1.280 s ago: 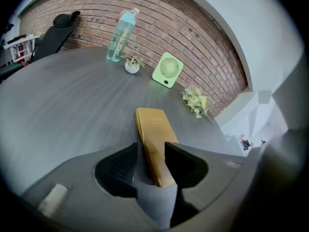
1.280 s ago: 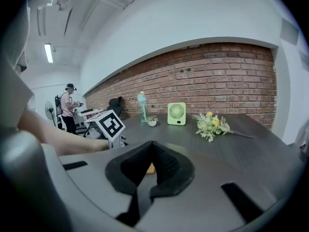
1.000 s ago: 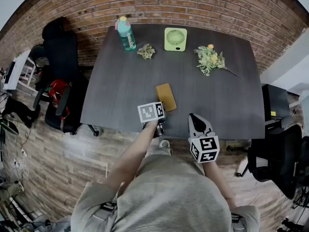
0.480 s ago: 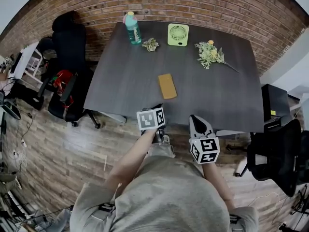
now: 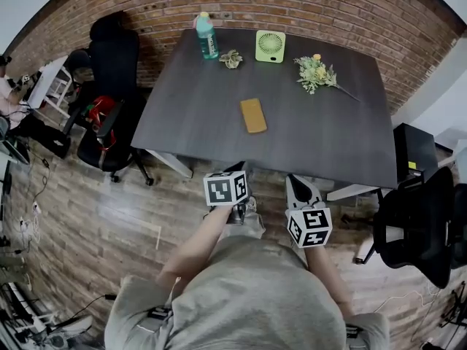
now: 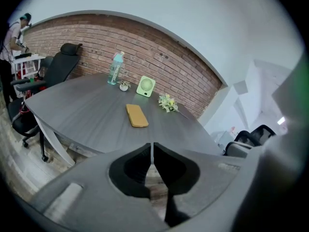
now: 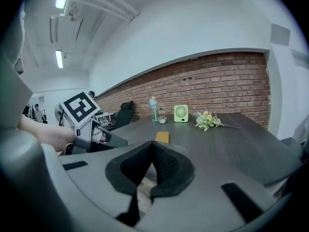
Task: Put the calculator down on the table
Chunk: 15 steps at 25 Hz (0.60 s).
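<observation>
The calculator (image 5: 253, 115), a flat mustard-yellow slab, lies alone near the middle of the dark grey table (image 5: 197, 100). It also shows in the left gripper view (image 6: 137, 115) and, far off, in the right gripper view (image 7: 162, 137). Both grippers hang over the wooden floor, short of the table's near edge. My left gripper (image 5: 238, 168) is closing, its jaws down to a thin slit (image 6: 152, 146) with nothing between them. My right gripper (image 5: 295, 179) is shut and empty, its pads meeting (image 7: 153, 146). Neither touches the calculator.
Along the table's far edge stand a teal bottle (image 5: 206, 35), a small plant (image 5: 233, 58), a green fan (image 5: 270, 46) and a flower sprig (image 5: 315, 74). Black office chairs stand at the left (image 5: 109, 115) and the right (image 5: 416, 217). A brick wall lies behind.
Both grippers have drawn back from the table's near edge toward the person, and the left jaws have closed. The calculator stays where it lay on the table.
</observation>
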Motion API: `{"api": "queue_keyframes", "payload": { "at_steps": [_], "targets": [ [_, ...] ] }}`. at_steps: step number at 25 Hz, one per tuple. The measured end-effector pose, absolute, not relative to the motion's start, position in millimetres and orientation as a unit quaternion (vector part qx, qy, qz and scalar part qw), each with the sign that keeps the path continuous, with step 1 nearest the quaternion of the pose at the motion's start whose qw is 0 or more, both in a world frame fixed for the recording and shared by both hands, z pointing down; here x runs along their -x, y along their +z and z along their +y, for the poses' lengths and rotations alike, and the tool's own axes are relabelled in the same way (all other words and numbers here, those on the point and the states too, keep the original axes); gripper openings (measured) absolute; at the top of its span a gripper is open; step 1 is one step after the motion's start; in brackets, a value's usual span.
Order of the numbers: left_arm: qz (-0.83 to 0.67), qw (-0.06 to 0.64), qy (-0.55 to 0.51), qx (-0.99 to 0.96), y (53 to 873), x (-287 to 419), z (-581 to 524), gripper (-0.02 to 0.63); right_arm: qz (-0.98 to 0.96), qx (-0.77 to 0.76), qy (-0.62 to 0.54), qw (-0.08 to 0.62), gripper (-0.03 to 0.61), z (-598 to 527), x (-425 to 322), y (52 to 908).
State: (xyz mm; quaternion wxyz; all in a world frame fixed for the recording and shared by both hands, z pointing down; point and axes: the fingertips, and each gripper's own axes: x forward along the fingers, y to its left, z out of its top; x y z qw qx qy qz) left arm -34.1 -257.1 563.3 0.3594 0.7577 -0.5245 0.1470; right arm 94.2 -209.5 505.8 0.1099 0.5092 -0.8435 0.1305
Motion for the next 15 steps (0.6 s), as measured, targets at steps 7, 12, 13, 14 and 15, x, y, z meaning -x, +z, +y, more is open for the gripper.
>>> {"api": "queue_keyframes", "payload": {
  "at_steps": [7,12,13,14,15],
  "targets": [
    [-0.520,0.318,0.158,-0.777,553.2,23.5,-199.2,0.028,-0.846,-0.505,0.132,0.109,0.002,-159.1,-98.7,508.5],
    [-0.522,0.308,0.150,-0.781,548.1,22.8,-159.0,0.026,-0.849,-0.500,0.131,0.106,0.002,-125.2,-98.1,509.4],
    [-0.522,0.305,0.147,-0.782,546.8,23.2,-150.9,0.026,-0.850,-0.499,0.131,0.105,0.002,-118.3,-98.2,509.6],
    [-0.522,0.304,0.145,-0.783,545.6,23.2,-142.6,0.026,-0.850,-0.499,0.131,0.105,0.002,-111.6,-98.7,509.7],
    [-0.522,0.303,0.143,-0.784,544.5,23.0,-134.4,0.025,-0.851,-0.499,0.131,0.104,0.002,-105.2,-99.4,509.7]
  ]
}}
